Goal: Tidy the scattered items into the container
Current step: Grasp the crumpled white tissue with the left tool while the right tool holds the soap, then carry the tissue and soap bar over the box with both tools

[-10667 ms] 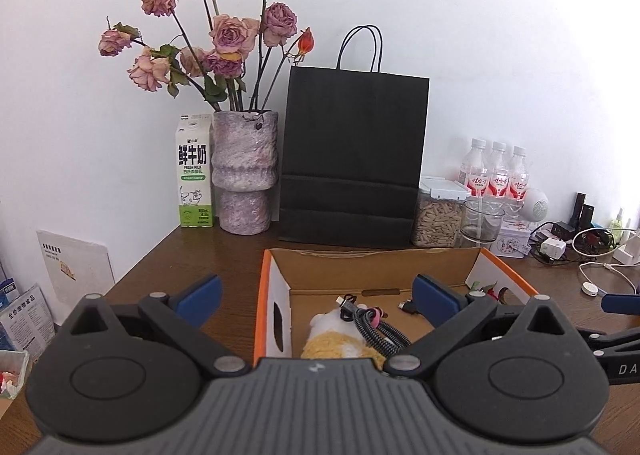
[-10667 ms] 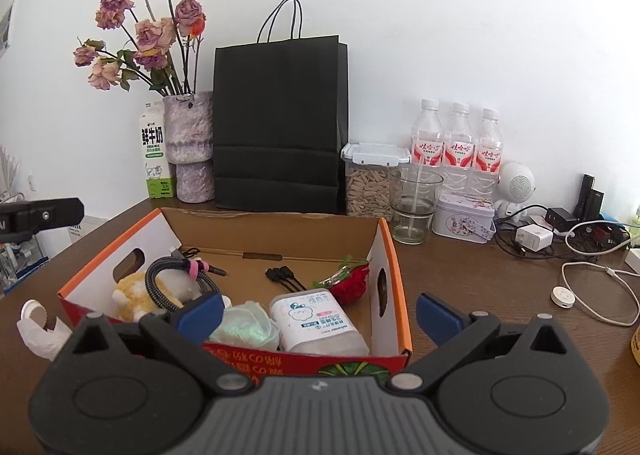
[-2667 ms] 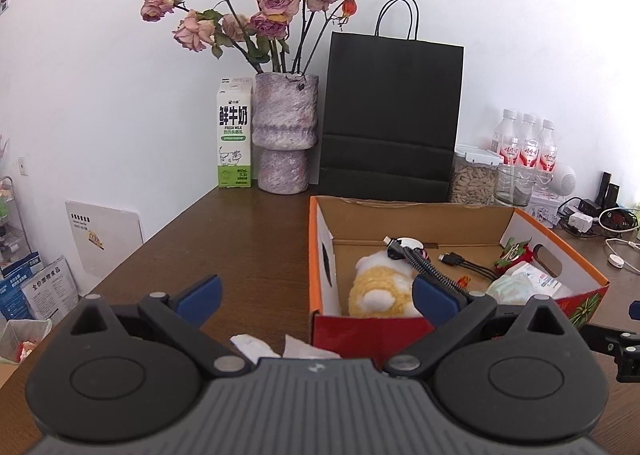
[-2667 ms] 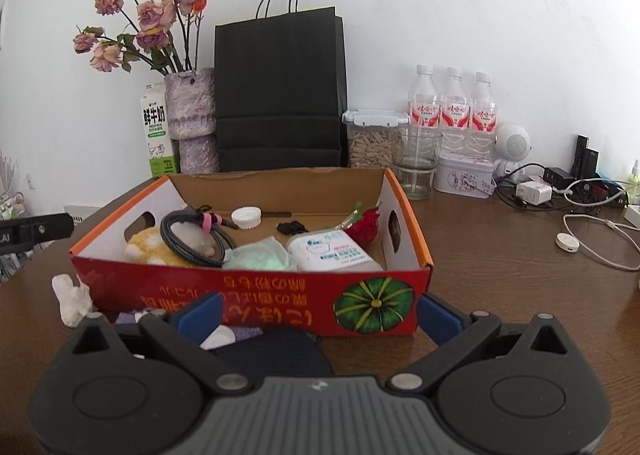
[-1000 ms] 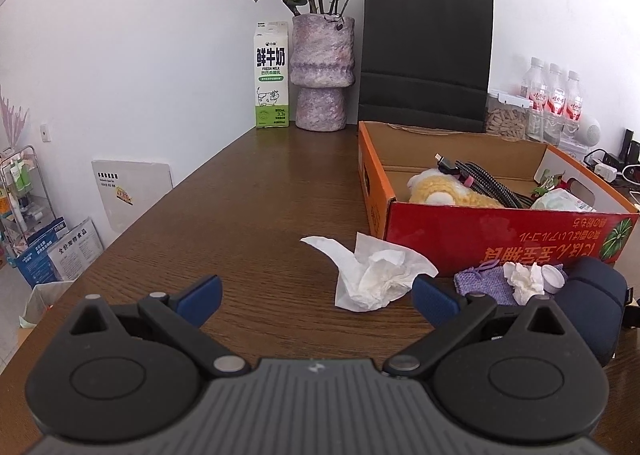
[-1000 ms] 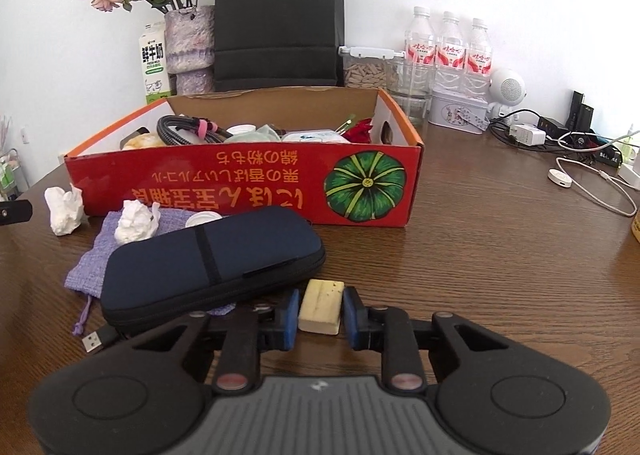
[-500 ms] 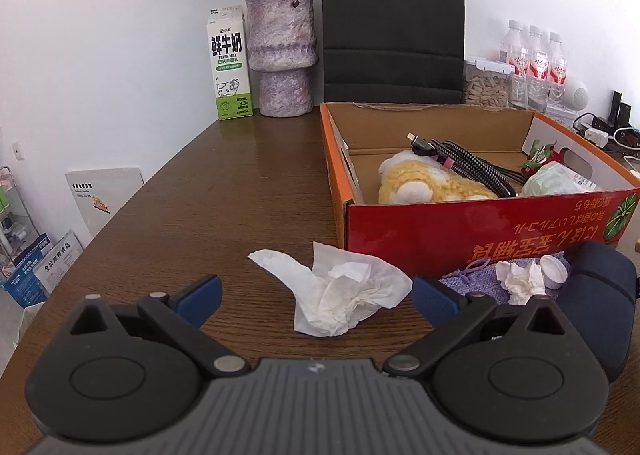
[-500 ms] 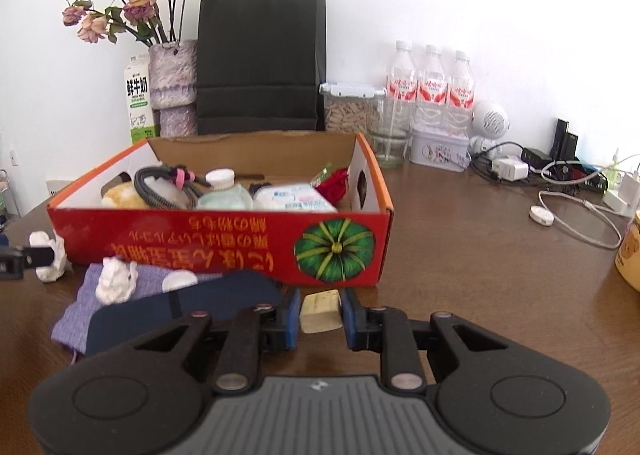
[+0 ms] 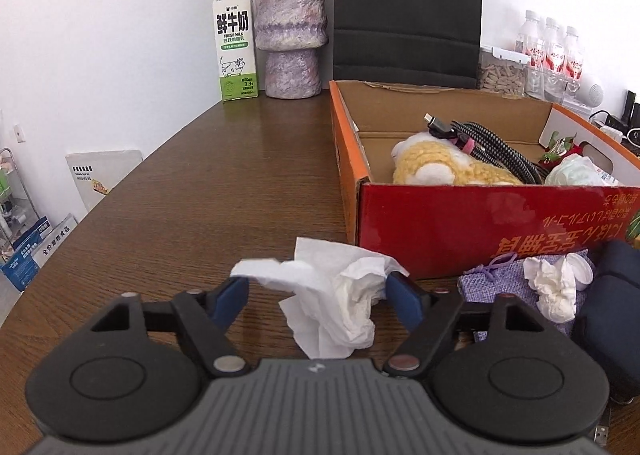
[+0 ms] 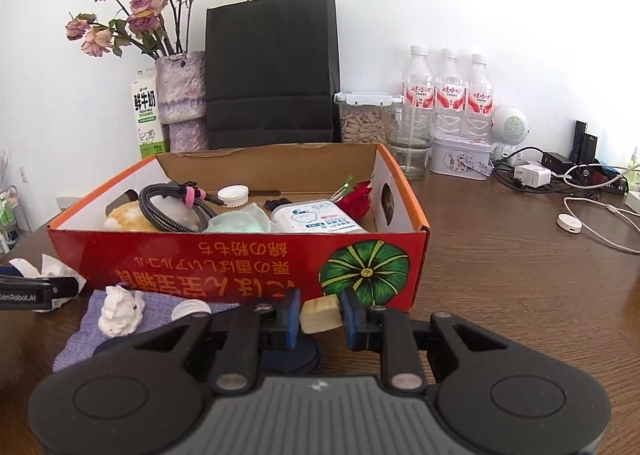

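Item 1, left gripper (image 9: 316,295): I see its jaws closing around the crumpled white tissue (image 9: 332,295), which lies on the wooden table (image 9: 200,195) just in front of the red box (image 9: 480,223). The right blue pad touches the paper's edge; the left pad looks just clear of it, so nothing is clamped yet. Half a second ago these jaws stood fully wide with the tissue lying ahead of them; now it sits between the fingers.

Item 2, right gripper (image 10: 320,315): clamped on a small tan block (image 10: 320,313), held off the table in front of the box's pumpkin print. 1 second ago the same block rested low beside the navy case (image 9: 612,319); now it rides higher, level with the lower part of the box's front wall.

Item 3, box contents, unchanged: yellow plush toy (image 9: 440,171), braided cable (image 10: 172,211), white cap (image 10: 234,195), pale green wad (image 10: 236,223), wipes pack (image 10: 316,219), red rose (image 10: 356,203).

Item 4, loose on the table in front of the box: lilac pouch (image 9: 504,283) with a small tissue ball (image 9: 554,291) and a second white cap (image 9: 580,273) on it, the navy case beside them.

Item 5, background: milk carton (image 9: 236,43), vase (image 9: 292,31), black paper bag (image 10: 272,71), 3 water bottles (image 10: 450,91).
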`<state>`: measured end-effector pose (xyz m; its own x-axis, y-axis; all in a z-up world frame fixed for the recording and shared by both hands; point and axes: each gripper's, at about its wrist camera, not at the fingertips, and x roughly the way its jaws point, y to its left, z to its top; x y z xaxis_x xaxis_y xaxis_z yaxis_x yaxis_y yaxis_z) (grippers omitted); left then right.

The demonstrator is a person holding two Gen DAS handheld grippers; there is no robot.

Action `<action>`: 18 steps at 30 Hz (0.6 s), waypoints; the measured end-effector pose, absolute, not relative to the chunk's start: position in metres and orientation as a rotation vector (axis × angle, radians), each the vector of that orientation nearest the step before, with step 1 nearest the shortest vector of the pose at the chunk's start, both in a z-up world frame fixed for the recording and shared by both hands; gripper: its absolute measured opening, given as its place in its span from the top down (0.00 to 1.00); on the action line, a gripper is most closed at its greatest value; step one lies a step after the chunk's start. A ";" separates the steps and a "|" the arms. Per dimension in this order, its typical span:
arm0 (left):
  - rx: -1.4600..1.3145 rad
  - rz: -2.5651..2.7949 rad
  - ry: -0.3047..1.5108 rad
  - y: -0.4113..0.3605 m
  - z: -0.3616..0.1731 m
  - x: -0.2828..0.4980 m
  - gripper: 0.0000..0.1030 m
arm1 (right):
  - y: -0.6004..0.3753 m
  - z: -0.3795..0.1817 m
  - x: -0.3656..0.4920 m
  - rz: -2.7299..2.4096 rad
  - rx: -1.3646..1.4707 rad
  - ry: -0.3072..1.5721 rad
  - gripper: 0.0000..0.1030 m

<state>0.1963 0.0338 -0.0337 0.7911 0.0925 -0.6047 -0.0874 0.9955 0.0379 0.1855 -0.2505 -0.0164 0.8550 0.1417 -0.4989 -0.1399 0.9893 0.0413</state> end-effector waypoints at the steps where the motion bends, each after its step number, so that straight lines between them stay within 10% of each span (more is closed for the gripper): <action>1: 0.002 0.089 0.653 0.034 -0.034 0.195 0.46 | -0.250 -0.017 0.185 0.148 0.001 0.525 0.80; 4: -0.009 0.082 0.645 0.035 -0.032 0.190 0.78 | -0.250 -0.018 0.184 0.145 -0.009 0.525 0.80; 18: -0.105 0.108 0.597 0.049 -0.024 0.168 0.80 | -0.254 -0.016 0.175 0.152 -0.001 0.503 0.80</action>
<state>0.1683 0.0489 -0.0241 0.8219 0.0709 -0.5652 -0.1314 0.9891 -0.0670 0.1746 -0.2538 -0.0165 0.8650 0.1451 -0.4803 -0.1455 0.9887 0.0366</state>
